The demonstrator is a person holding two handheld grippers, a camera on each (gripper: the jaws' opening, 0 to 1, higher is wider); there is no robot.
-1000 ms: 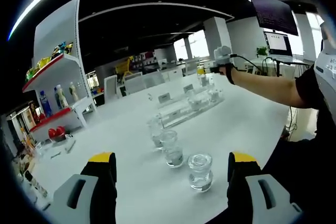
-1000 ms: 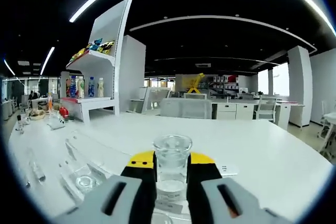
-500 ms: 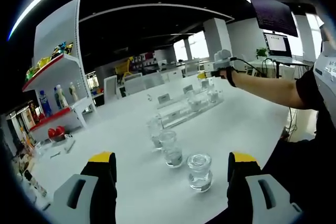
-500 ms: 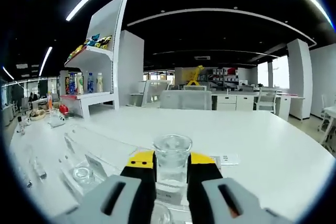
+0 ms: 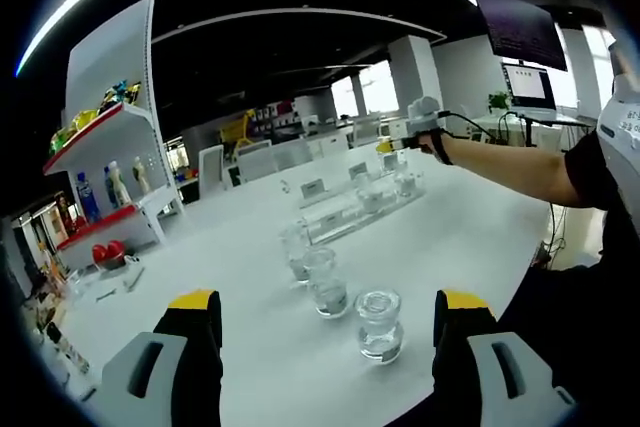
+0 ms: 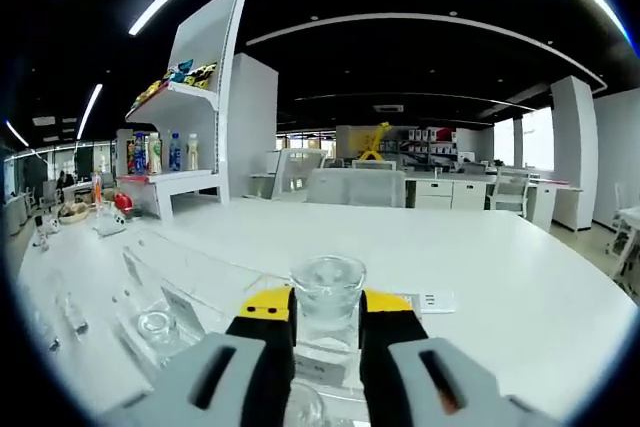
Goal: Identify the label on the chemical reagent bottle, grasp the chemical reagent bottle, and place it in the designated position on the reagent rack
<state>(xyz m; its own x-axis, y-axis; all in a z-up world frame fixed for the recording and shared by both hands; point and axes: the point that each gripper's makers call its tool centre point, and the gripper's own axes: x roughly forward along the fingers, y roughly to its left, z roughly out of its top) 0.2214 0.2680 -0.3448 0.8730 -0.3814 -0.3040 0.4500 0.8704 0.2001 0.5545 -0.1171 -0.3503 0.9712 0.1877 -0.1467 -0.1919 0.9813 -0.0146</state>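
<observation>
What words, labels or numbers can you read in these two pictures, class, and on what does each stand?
No text reads clearly enough to quote.
White label on the clear glass reagent bottle in the right gripper: blurred.
White card on the white table: too small.
Small label cards on the clear plastic reagent rack: blurred.
Dark wall screen: unreadable.

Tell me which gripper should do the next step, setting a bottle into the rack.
Right. The right gripper is shut on a reagent bottle and held out over the rack. The left gripper is open, back by the three bottles waiting on the table.
</observation>
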